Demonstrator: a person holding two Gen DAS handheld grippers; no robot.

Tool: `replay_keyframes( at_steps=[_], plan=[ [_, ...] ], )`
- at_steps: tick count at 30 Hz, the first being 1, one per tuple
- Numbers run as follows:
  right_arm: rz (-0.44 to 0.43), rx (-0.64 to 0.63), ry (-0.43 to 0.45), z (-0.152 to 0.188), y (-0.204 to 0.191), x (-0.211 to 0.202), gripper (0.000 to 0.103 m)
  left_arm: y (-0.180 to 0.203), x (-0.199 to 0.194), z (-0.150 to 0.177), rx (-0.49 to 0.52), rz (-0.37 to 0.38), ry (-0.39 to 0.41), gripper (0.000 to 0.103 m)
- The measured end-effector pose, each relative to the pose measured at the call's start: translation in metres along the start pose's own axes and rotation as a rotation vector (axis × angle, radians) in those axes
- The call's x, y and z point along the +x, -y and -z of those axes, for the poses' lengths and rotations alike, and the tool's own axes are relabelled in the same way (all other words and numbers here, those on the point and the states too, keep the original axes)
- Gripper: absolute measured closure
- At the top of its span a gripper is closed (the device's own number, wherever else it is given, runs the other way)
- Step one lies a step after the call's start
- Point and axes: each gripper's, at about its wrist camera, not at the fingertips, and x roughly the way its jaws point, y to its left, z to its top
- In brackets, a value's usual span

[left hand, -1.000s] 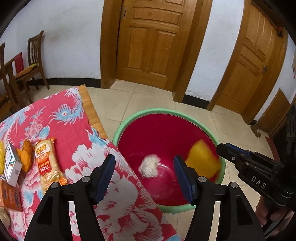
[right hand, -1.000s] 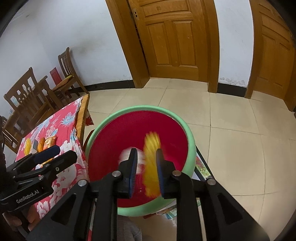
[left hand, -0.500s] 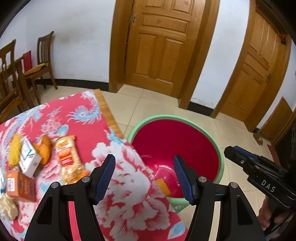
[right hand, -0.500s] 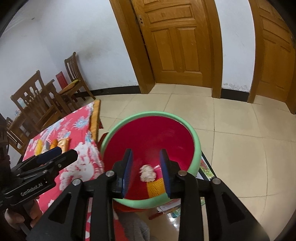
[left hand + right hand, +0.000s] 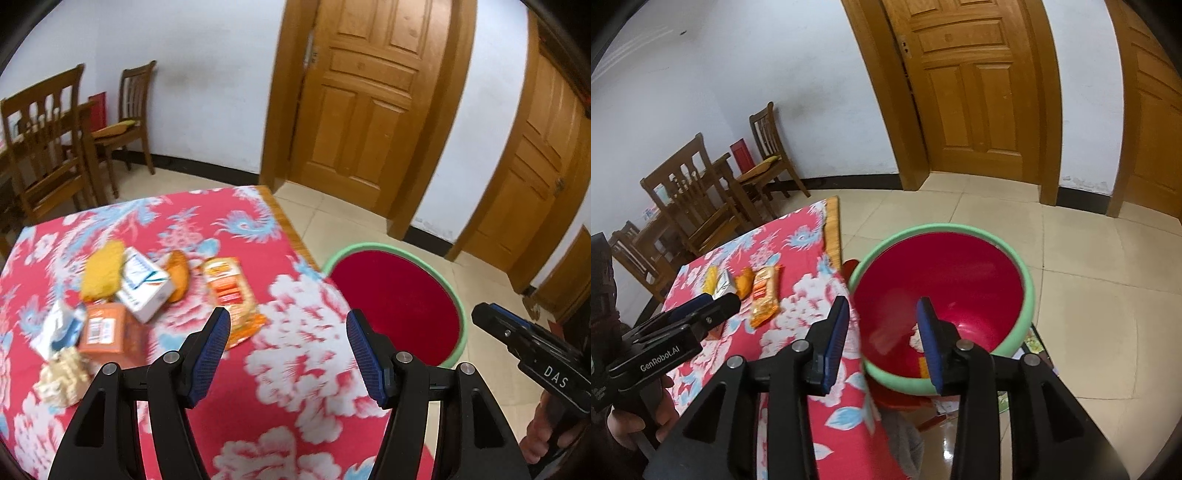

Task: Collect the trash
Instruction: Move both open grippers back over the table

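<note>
- The left tool (image 5: 288, 347) is held above the surface (image 5: 229, 221), which is covered by a red floral cloth; its jaws are spread and nothing is gripped between them.
- The right tool (image 5: 882, 332) is held over the near rim of the red basin (image 5: 1027, 295); its jaws are opening and nothing is pinched between them.
- The red basin, edged in green, is placed on a low support just beside the surface edge.
- A white crumpled wad (image 5: 916, 338) and a yellow piece (image 5: 924, 367) are seen at the bottom of the basin, partly hidden behind a right tool finger.
- Remaining trash is grouped on the surface: an orange snack packet (image 5: 231, 291), a white carton (image 5: 144, 284), an orange box (image 5: 105, 328), a yellow item (image 5: 103, 269) and a crumpled wrapper (image 5: 61, 378).
- The group is blurred in the left wrist view.
</note>
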Motion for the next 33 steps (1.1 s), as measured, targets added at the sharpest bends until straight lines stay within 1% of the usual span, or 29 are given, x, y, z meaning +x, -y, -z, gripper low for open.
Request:
replay_keyframes(
  at_steps=[9, 13, 19, 29, 33],
  plan=[
    [-0.035, -0.036, -0.015, 0.007, -0.03, -0.001, 0.063, -0.039, -0.02, 0.01, -0.063, -0.063, 0.025, 0.036],
    [-0.046, -0.047, -0.019, 0.01, -0.041, 0.0, 0.059, -0.059, -0.029, 0.015, -0.093, -0.098, 0.036, 0.036],
    [-0.055, -0.068, -0.038, 0.015, -0.06, 0.005, 0.058, -0.09, -0.04, 0.024, -0.138, -0.157, 0.048, 0.036],
    [-0.066, -0.105, -0.065, 0.02, -0.084, 0.014, 0.056, -0.139, -0.039, 0.043, -0.199, -0.257, 0.015, 0.036],
    [-0.068, -0.125, -0.078, 0.022, -0.094, 0.02, 0.056, -0.151, -0.035, 0.051, -0.217, -0.276, -0.007, 0.036]
  ],
)
